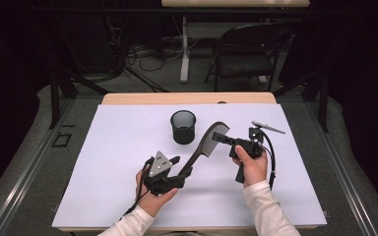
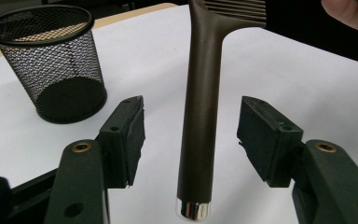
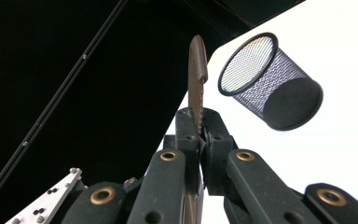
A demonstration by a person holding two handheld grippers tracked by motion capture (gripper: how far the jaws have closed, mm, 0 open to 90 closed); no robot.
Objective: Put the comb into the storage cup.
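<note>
A dark brown comb [image 1: 204, 143] with a long handle hangs above the white sheet, slanting from the lower left up to the right. My right gripper [image 1: 222, 137] is shut on its toothed end [image 3: 197, 79]. The handle [image 2: 200, 112], tipped with a shiny metal cap, lies between the spread pads [image 2: 130, 140] of my left gripper [image 1: 181, 170], which is open and does not touch it. A black mesh cup [image 1: 183, 126] stands upright on the sheet beyond the comb, also seen as the cup [image 2: 51, 60] at the left gripper view's upper left and the cup [image 3: 270, 79] in the right gripper view.
A white sheet [image 1: 108, 162] covers most of a wooden table [image 1: 187, 98]. A black folding chair [image 1: 246, 51] and cables on the floor lie beyond the table's far edge. Both hands come in from the near edge.
</note>
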